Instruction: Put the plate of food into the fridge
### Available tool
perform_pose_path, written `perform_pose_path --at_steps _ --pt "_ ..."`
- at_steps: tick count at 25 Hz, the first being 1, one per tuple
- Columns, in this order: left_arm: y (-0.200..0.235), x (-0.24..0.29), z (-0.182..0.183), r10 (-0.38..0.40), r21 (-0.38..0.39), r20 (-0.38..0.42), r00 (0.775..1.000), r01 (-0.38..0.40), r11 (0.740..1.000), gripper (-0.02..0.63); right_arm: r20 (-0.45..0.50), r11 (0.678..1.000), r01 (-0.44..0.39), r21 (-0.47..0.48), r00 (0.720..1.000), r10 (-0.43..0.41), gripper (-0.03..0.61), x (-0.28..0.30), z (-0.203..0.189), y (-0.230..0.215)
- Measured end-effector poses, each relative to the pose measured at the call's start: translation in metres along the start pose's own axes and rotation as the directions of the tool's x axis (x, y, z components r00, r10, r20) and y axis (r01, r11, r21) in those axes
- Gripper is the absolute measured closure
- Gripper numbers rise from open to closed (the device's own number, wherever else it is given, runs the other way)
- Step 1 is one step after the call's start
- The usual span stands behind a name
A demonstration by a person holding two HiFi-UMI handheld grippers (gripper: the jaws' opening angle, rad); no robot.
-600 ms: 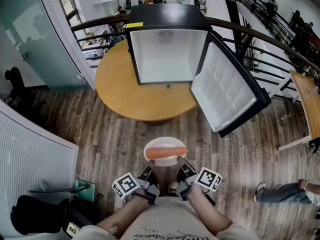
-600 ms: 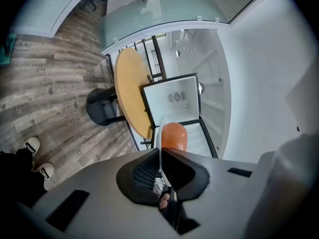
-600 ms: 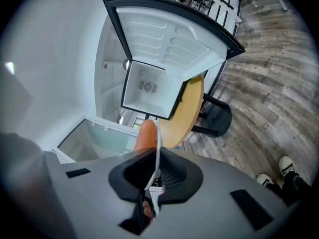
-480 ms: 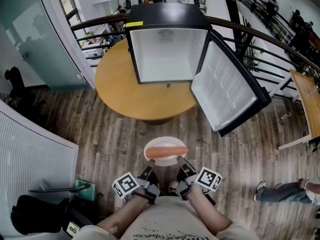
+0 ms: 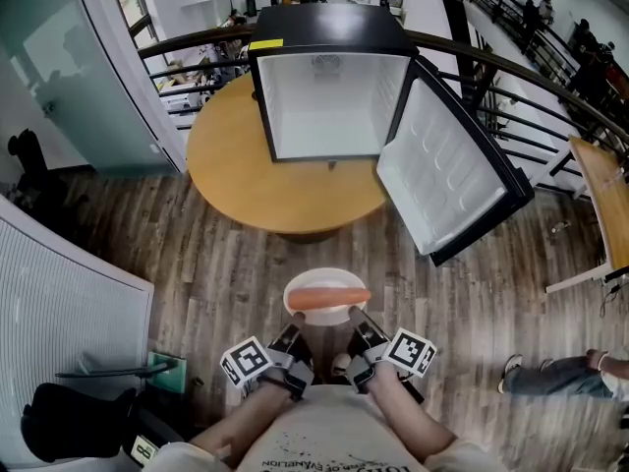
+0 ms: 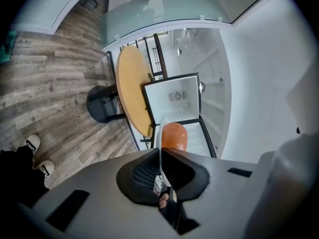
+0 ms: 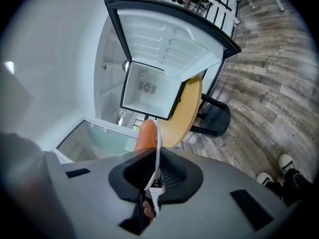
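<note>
Barely anything has moved in the last half second: the plate (image 5: 324, 275) has crept a touch higher in the head view, and the tongs keep the same grip on it.

Both tongs are clamped on the plate's near rim. The left tongs (image 5: 292, 336) bite the near left edge and the right tongs (image 5: 360, 329) bite the near right edge. In the left gripper view the thin white rim runs edge-on between the two dark jaws, which close on it. The right gripper view shows the same, with the rim pinched between its jaws. A long piece of orange food (image 5: 327, 298) lies across the plate, reaching almost from side to side.

The plate is held level over the wooden floor (image 5: 187, 264), close to the person's body and well apart from the fridge (image 5: 329, 106). The fridge stands on a round wooden surface (image 5: 236, 180), toward its far side. Its door (image 5: 447, 175) is swung wide to the right and overhangs the edge of the surface. The white inside of the fridge faces the person, and the near part of the surface lies between the plate and the fridge.
</note>
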State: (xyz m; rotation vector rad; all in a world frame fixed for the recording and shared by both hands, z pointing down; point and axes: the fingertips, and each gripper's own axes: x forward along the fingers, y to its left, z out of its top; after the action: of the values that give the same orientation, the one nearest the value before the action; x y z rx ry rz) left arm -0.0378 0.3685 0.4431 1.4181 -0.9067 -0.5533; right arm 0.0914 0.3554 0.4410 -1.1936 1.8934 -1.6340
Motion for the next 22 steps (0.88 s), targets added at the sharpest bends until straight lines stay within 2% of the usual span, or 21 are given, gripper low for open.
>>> perform_pose_path --at_steps 6,13,22 --pt "0.002 -0.004 0.005 0.004 -0.002 -0.010 1.000 -0.004 1.000 0.581 0.013 1.000 -0.014 -0.015 1.000 0.014 0.537 0.003 -0.004 0.002" --pt "0.008 -0.011 0.019 0.004 0.006 -0.037 0.999 -0.004 1.000 0.581 0.028 1.000 0.014 0.015 1.000 -0.014 0.537 0.011 -0.020 0.003" --pt "0.012 -0.014 0.035 -0.010 0.004 -0.064 0.998 0.011 1.000 0.581 0.054 1.000 0.016 -0.016 0.998 -0.015 0.537 0.023 -0.027 0.007"
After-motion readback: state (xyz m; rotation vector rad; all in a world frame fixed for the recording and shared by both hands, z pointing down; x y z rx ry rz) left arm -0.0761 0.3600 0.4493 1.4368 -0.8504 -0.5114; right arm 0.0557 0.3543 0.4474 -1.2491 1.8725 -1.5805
